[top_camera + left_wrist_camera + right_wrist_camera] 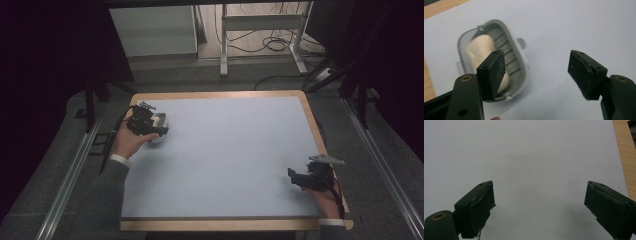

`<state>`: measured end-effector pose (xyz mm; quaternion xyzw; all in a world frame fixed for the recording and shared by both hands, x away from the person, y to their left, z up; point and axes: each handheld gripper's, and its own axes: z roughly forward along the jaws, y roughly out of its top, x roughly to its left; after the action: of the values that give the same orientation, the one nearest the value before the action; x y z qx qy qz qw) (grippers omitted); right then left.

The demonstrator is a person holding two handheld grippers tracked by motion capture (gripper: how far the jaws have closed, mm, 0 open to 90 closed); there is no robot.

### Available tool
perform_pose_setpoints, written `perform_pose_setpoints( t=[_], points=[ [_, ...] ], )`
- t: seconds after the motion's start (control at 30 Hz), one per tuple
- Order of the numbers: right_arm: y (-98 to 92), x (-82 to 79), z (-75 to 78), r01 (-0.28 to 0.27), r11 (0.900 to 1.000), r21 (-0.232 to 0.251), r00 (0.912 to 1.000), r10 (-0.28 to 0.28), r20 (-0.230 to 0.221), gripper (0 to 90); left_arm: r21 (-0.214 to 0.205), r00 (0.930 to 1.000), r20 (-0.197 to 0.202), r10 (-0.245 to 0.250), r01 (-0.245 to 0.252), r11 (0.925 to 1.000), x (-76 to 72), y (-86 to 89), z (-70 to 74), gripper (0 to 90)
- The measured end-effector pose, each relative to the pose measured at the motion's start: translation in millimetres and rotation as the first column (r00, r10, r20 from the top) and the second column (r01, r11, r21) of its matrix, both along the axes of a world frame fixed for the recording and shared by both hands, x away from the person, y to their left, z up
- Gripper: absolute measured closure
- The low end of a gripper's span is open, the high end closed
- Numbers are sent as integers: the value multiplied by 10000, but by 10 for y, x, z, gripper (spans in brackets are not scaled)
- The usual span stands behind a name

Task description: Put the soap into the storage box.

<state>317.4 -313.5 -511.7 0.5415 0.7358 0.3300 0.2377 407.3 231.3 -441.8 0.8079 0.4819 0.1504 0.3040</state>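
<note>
We work on a desk [225,150] whose pale mat runs nearly to its wooden border. On its far left corner sits a small grey oval basket [520,63] with slatted floor, wire bail and side tabs, and inside it lies a cream bun [480,48]. Our left claw [537,72] hangs just beside the basket, jaws spread wide with nothing between them; our right claw [539,207] rests near the right edge over bare mat, equally wide and empty. We judge the basket light, stiff and somewhat slick, so we would pinch its thin rim or a tab, not the springy wire. The bun looks soft and easily dented; we would take it gently across its middle.
</note>
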Motion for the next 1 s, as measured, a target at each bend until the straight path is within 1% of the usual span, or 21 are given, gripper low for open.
perform_pose_setpoints(
  t=[0.1, 0.13, 0.2, 0.23, 0.27, 0.3, 0.33, 0.37, 0.4, 0.43, 0.47, 0.5, 0.57, 0.6, 0.63, 0.7, 0.73, 0.83, 0.87, 0.93, 1.0],
  points=[
    [6, -4, 7, -16, 10000, 19, 10000, 15, 57, 89, -313, 9993, 175, -337, 343, 9989, -147, -41, -56, 298],
    [6, -4, 7, -16, 10000, 19, 10000, 15, 57, 89, -313, 9993, 175, -337, 343, 9989, -147, -41, -56, 298],
    [11, -8, 13, -17, 10000, 9, 10000, 16, 90, 89, -544, 9975, 255, -658, 671, 9963, -286, -116, -155, 296],
    [12, -10, 15, -24, 10000, 4, 9999, 24, 104, 89, -563, 9967, 277, -762, 777, 9954, -327, -150, -205, 295],
    [12, -10, 15, -24, 10000, 4, 9999, 24, 104, 89, -563, 9967, 277, -762, 777, 9954, -327, -150, -205, 293],
    [14, -12, 17, -51, 10000, 16, 9999, 51, 121, 89, -493, 9950, 211, -974, 983, 9939, -398, -221, -317, 292],
    [14, -12, 17, -51, 10000, 16, 9999, 51, 121, 89, -493, 9950, 211, -974, 983, 9939, -398, -221, -317, 292],
    [18, -12, 17, -108, 9999, 23, 9998, 108, 141, 89, -474, 9942, 41, -1073, 1074, 9931, -463, -288, -424, 292],
    [20, -12, 18, -135, 9999, 33, 9998, 135, 156, 89, -511, 9926, -78, -1216, 1210, 9913, -491, -316, -474, 290],
    [20, -12, 18, -135, 9999, 33, 9998, 135, 156, 89, -511, 9926, -78, -1216, 1210, 9913, -491, -316, -474, 288],
    [22, -13, 20, -181, 9998, 38, 9996, 180, 217, 89, -591, 9895, -197, -1433, 1419, 9881, -549, -369, -562, 288],
    [22, -13, 20, -181, 9998, 38, 9996, 180, 217, 89, -591, 9895, -197, -1433, 1419, 9881, -549, -369, -562, 287],
    [25, -19, 29, -221, 9998, 33, 9994, 220, 258, 89, -559, 9871, -309, -1569, 1550, 9863, -640, -440, -673, 282],
    [25, -19, 29, -221, 9998, 33, 9994, 220, 258, 89, -559, 9871, -309, -1569, 1550, 9863, -640, -440, -673, 281],
    [26, -21, 33, -204, 9998, 50, 9994, 203, 280, 89, -763, 9861, -282, -1638, 1613, 9840, -698, -461, -724, 279],
    [25, -23, 36, -254, 9997, 44, 9992, 253, 307, 89, -906, 9864, -217, -1627, 1601, 9829, -732, -465, -748, 279],
    [26, -24, 38, -296, 9995, 60, 9990, 294, 342, 89, -1054, 9870, -117, -1601, 1580, 9818, -802, -462, -796, 278],
    [34, -24, 40, -386, 9992, 72, 9986, 383, 375, 89, -1394, 9896, 61, -1437, 1431, 9798, -906, -432, -882, 280],
    [39, -23, 41, -429, 9991, 53, 9984, 427, 375, 89, -1323, 9889, 109, -1484, 1485, 9800, -927, -426, -903, 283],
    [53, -18, 38, -494, 9988, 14, 9979, 493, 416, 89, -878, 9884, 199, -1508, 1520, 9845, -956, -407, -922, 284],
    [65, -16, 38, -573, 9984, -30, 9975, 574, 418, 89, -916, 9901, 205, -1389, 1402, 9859, -961, -382, -932, 283]
  ],
)
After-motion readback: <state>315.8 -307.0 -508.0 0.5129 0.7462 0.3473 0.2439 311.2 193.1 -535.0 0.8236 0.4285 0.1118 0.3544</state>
